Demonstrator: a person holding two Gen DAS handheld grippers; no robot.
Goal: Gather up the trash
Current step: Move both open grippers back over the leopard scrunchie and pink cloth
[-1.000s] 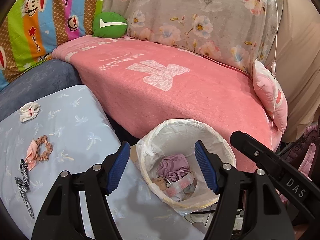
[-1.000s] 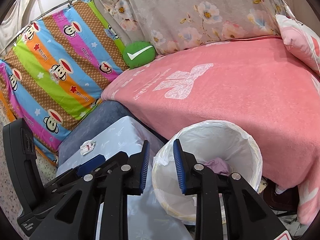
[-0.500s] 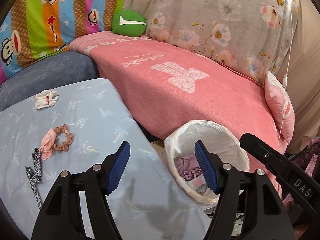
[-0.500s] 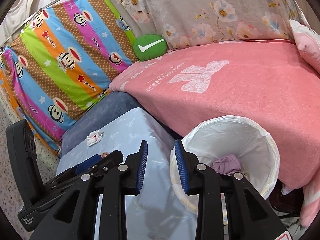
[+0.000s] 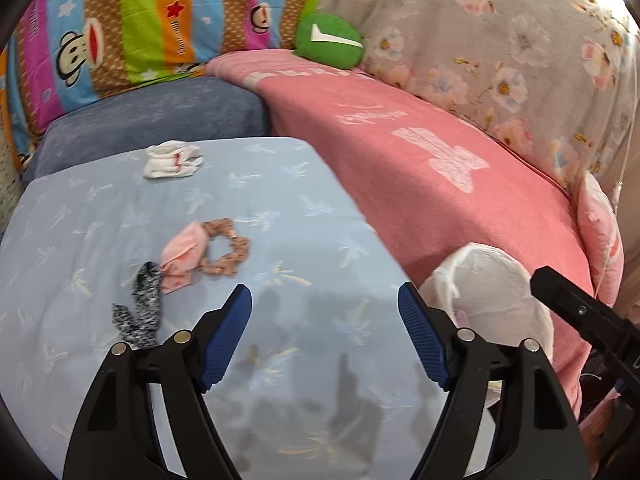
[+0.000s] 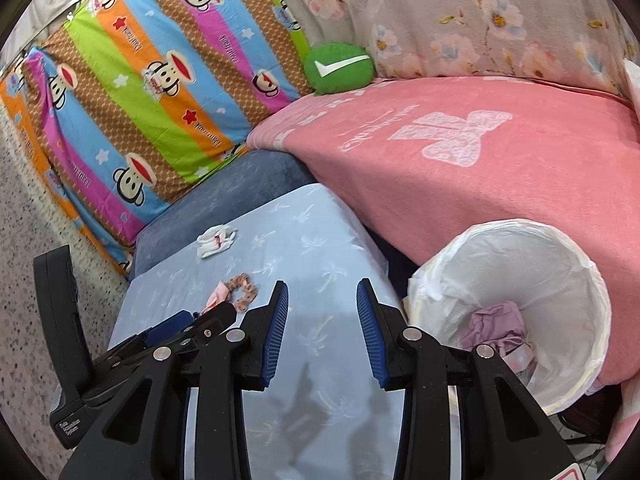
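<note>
Two grippers w/ black arms & blue ribbed pads hover over a light-blue palm-print cloth surface point(image 5: 280, 208). Left gripper point(image 5: 324, 304): jaws wide & opening, nothing btwn them, only bare cloth below. Right gripper point(image 6: 322, 294): jaws narrower, also opening, nothing btwn them either.

Trash on the cloth, 3 bits: a crumpled white tissue wad w/ a red mark point(image 5: 172, 160) near the far edge; a brown patterned fabric scrunchie w/ a pink cloth tail point(image 5: 208, 252) mid-surface, just ahead & left of the left gripper; a black-and-white speckled fabric strip point(image 5: 140, 308) touching the pink tail's near end, just beside the left gripper's left finger. In the right wrist view the left gripper's body covers part of the scrunchie point(image 6: 240, 288); tissue wad point(image 6: 216, 240) sits farther back.

Round bin lined w/ a white plastic bag point(image 6: 520, 248) stands to the right of the cloth surface, against a pink blanket point(image 6: 500, 168). Inside: crumpled purple material point(image 6: 496, 324) + other scraps, too blurred to ID.

Behind: green round cushion w/ white tick point(image 6: 340, 68), striped monkey-print quilt point(image 6: 160, 92), grey floral sheet point(image 5: 500, 40).
</note>
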